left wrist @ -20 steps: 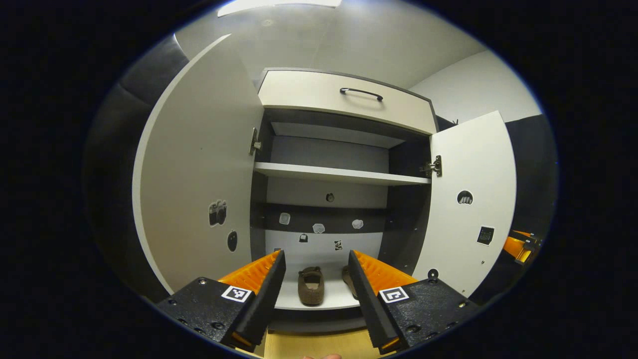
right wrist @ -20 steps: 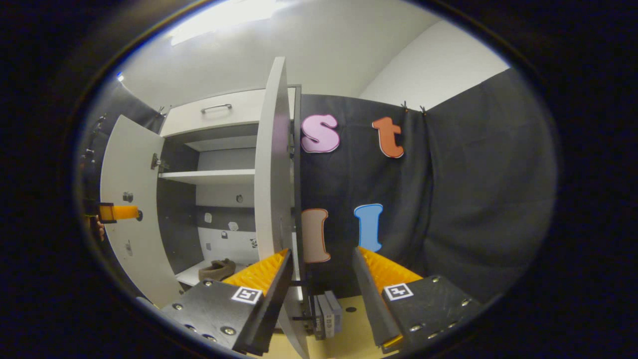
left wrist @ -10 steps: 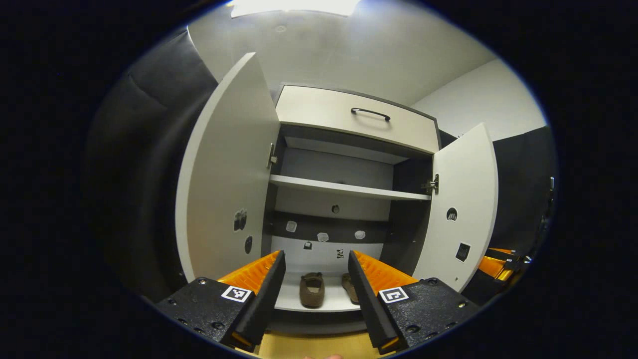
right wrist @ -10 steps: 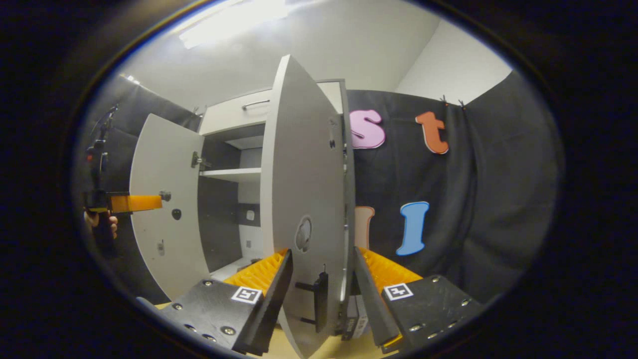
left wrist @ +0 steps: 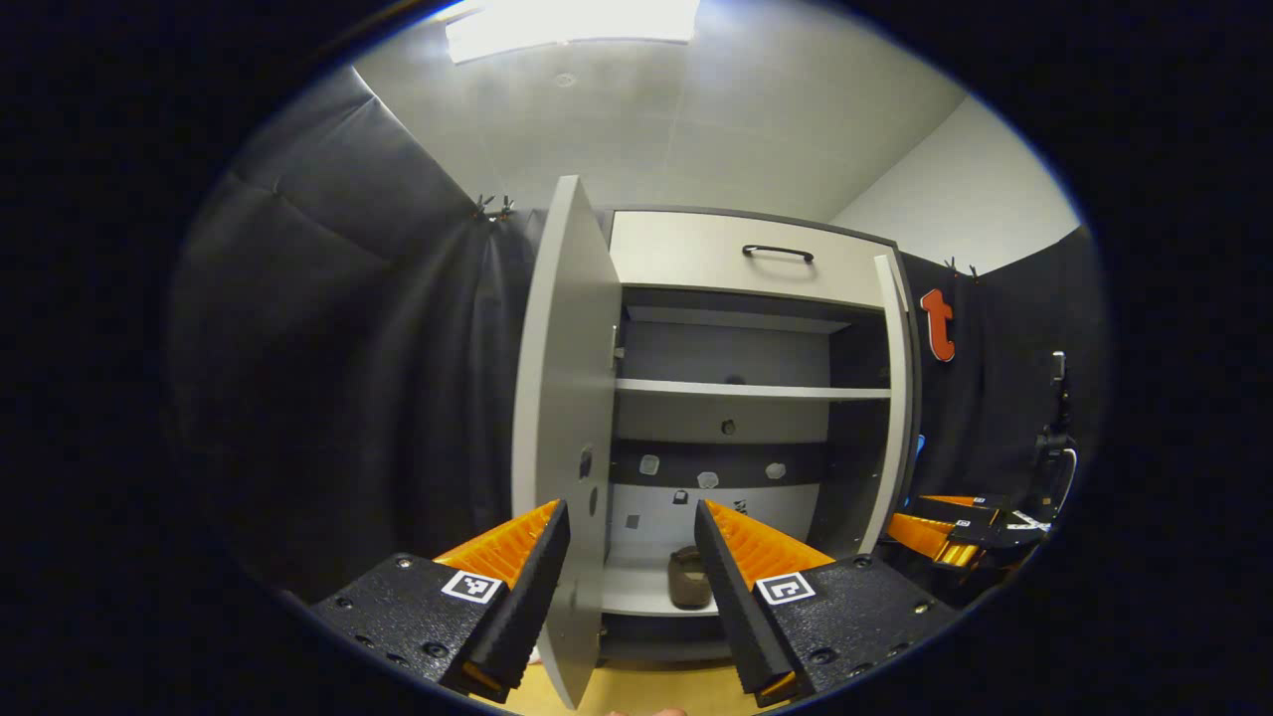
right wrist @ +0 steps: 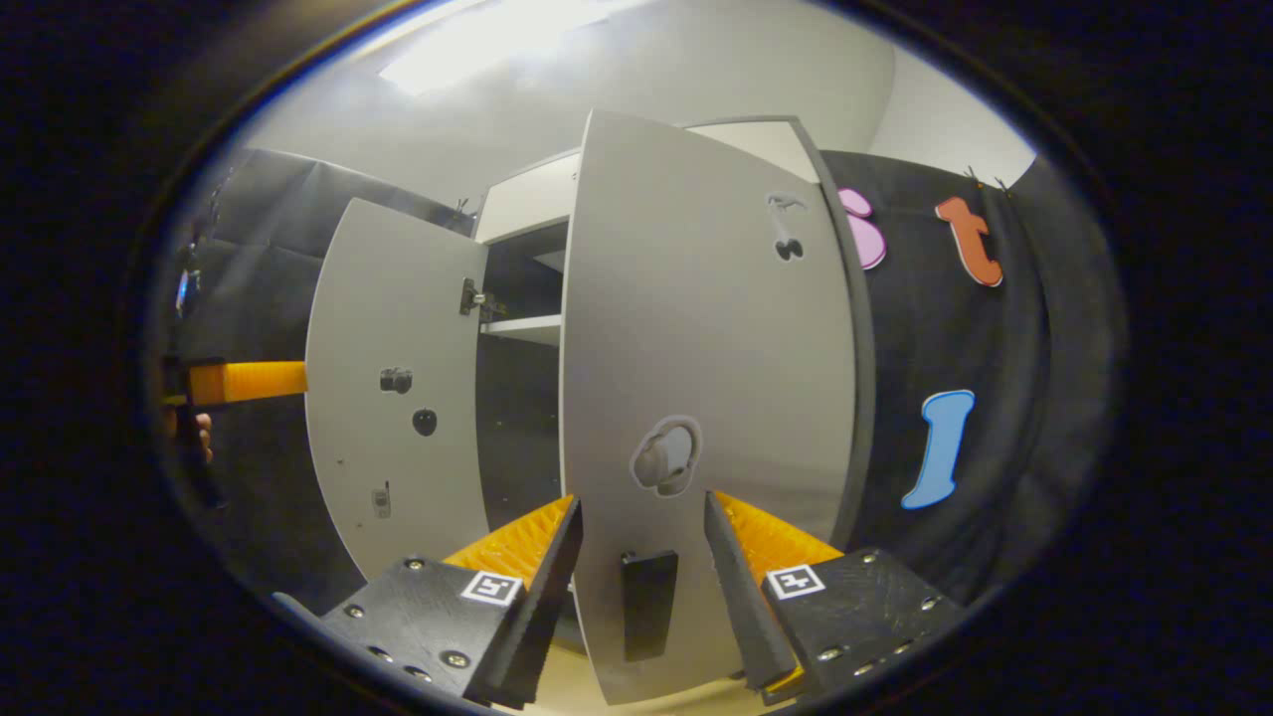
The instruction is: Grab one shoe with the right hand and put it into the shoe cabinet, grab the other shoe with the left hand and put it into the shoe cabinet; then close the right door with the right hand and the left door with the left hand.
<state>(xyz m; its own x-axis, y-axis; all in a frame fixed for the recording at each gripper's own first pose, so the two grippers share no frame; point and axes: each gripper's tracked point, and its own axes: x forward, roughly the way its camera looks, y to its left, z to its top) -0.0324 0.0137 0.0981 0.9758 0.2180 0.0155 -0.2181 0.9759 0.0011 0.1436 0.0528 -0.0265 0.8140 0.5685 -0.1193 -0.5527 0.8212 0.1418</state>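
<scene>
Gaping with nothing between its fingers, the left gripper (left wrist: 631, 542) faces the shoe cabinet (left wrist: 746, 261), the left door (left wrist: 560, 418) edge-on just ahead. On the bottom shelf (left wrist: 636, 589) sits a brown shoe (left wrist: 687, 578); the upper shelf (left wrist: 751, 390) is bare. Farther right, the right gripper (right wrist: 641, 542), also spread and holding nothing, points at the right door (right wrist: 696, 348) near its dark handle (right wrist: 648, 603).
</scene>
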